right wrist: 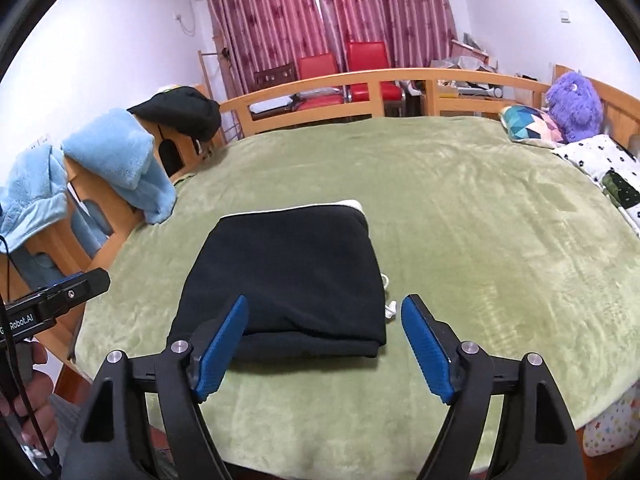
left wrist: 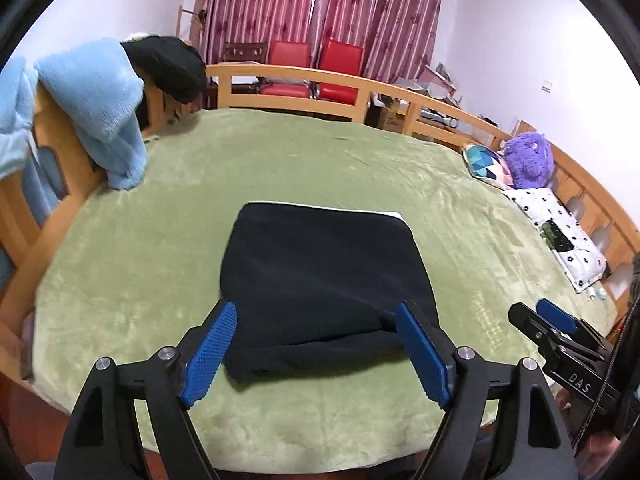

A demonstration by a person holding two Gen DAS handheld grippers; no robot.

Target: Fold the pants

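Note:
The black pants [left wrist: 320, 276] lie folded into a compact rectangle on the green blanket [left wrist: 280, 168], with a white lining edge at the far side. They also show in the right wrist view [right wrist: 296, 276], with a white drawstring [right wrist: 390, 308] sticking out at the right. My left gripper [left wrist: 316, 322] is open and empty, its blue pads straddling the near edge of the pants. My right gripper [right wrist: 324, 314] is open and empty over the near right corner of the pants. It also shows at the right in the left wrist view [left wrist: 548, 320].
A wooden bed rail [left wrist: 304, 76] runs around the bed. Light blue fleece [left wrist: 100, 108] and a black garment [left wrist: 168, 64] hang on the left rail. A purple plush toy [right wrist: 576, 104] and pillows [right wrist: 528, 124] lie at the far right. Two red chairs [right wrist: 340, 68] stand behind.

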